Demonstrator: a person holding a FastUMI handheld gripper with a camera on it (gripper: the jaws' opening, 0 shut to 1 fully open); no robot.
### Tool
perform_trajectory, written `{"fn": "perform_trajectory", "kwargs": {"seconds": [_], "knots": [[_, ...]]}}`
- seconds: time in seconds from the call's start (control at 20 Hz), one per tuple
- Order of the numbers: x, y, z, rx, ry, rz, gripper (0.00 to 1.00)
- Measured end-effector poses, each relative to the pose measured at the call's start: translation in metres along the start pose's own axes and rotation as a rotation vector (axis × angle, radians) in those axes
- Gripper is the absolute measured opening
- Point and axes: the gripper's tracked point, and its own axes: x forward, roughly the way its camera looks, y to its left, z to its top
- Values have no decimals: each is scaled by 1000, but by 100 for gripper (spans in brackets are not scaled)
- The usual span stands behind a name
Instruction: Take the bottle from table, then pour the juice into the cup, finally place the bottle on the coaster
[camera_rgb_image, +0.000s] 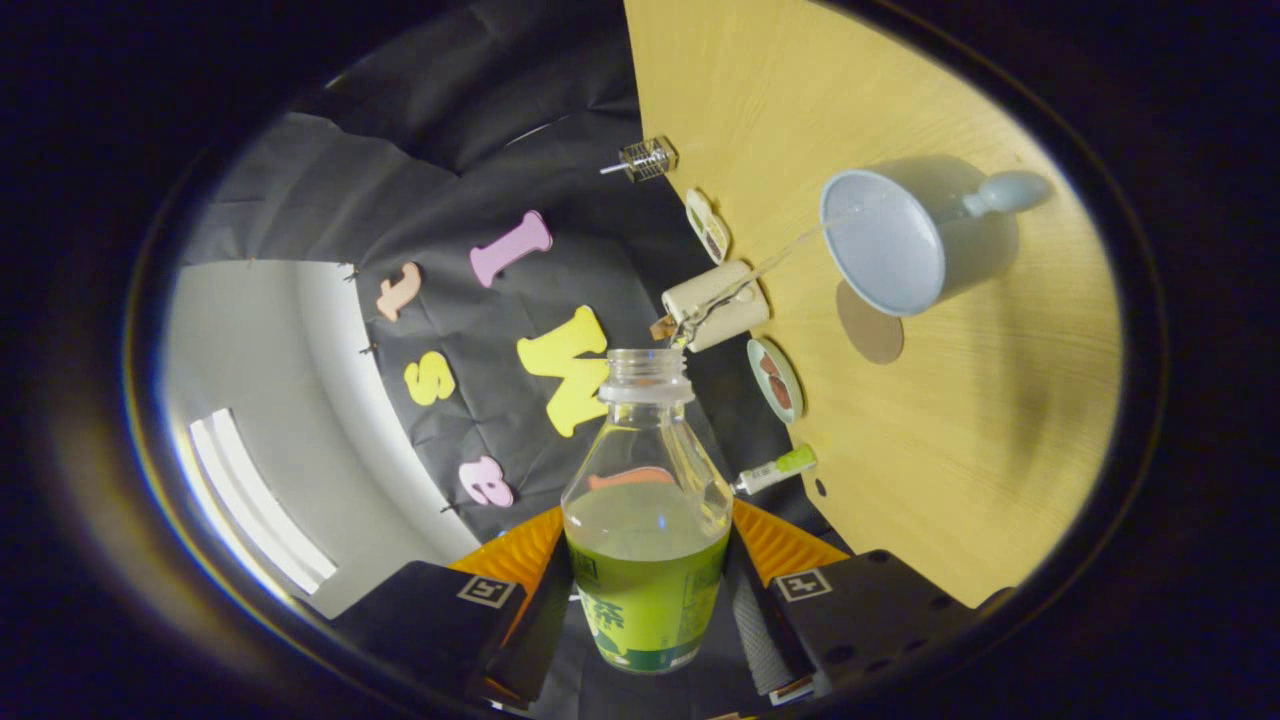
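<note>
You are pouring: gripper (648, 600) clamping the bottle (646, 520), stream reaching the cup (885, 240) ahead; keep tilt steady.

Tool (648, 600) rolled sideways, both fingers (757, 625) clamped on the bottle (646, 520)
</note>
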Motion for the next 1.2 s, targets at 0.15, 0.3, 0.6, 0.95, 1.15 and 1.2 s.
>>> {"fn": "perform_trajectory", "kwargs": {"seconds": [0.15, 0.3, 0.6, 0.95, 1.15, 1.2], "knots": [[0, 0, 0, 52, 1, 17, 78], [-2, 4, 4, 88, -3, 26, 79], [-1, 6, 4, 94, -9, 50, 78], [-1, 11, 3, 138, -3, 65, 78], [-2, 14, 5, 179, -5, 83, 78], [-3, 14, 7, 181, -10, 82, 78]]}}
